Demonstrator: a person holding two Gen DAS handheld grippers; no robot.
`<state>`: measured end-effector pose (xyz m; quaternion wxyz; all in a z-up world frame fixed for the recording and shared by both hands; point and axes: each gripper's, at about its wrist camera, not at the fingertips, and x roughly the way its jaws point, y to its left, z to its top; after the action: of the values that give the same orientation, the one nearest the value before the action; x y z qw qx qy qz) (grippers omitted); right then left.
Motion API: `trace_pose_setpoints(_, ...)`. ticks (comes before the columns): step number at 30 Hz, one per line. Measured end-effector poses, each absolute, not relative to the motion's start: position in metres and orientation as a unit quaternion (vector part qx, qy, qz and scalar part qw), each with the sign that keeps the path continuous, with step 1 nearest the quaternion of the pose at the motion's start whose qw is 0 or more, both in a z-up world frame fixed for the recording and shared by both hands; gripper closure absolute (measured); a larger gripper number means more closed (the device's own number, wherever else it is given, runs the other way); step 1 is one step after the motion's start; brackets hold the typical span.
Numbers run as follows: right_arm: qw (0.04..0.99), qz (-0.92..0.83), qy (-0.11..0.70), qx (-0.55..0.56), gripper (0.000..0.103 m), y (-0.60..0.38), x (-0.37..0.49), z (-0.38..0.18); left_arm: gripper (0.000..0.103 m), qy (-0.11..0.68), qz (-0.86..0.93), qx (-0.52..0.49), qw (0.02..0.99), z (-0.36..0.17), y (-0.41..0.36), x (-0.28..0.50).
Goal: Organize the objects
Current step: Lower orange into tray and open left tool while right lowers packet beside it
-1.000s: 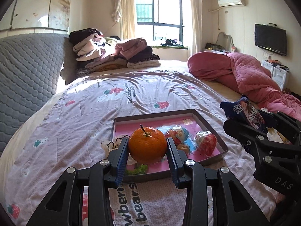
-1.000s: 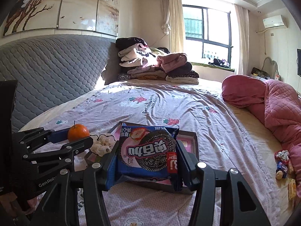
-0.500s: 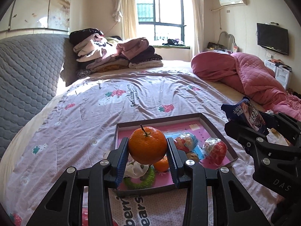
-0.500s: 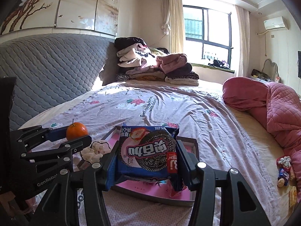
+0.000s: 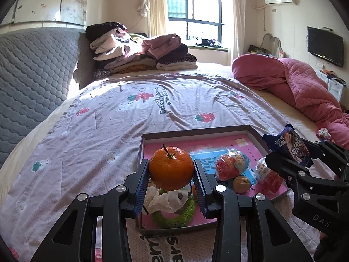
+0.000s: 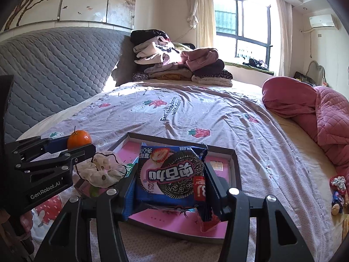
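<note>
"GenRobot.AI" marks the left gripper (image 6: 81,147); "DAS" shows on the right gripper (image 5: 290,159). The near bedsheet (image 5: 174,100) reads "with bears"; the cookie packet (image 6: 172,174) carries upside-down Chinese characters.

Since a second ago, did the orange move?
Yes. The orange, clamped in the left hand-held gripper, advanced over the tray, now above the scrunchie.

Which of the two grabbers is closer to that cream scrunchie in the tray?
Left. The left gripper, holding the orange, hangs just above the cream scrunchie. The right gripper, holding the cookie packet, sits further along the tray.
</note>
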<state>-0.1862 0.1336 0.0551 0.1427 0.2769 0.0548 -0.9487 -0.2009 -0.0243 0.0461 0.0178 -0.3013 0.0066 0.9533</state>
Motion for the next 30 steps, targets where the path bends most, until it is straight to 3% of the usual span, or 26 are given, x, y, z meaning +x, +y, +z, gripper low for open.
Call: trace_pose_setpoints(30,0.141,-0.926,0.113,0.33,0.048,0.106,-0.217,-0.019,0.063,0.009,0.934,-0.353,0.046,-0.015,-0.018,-0.228)
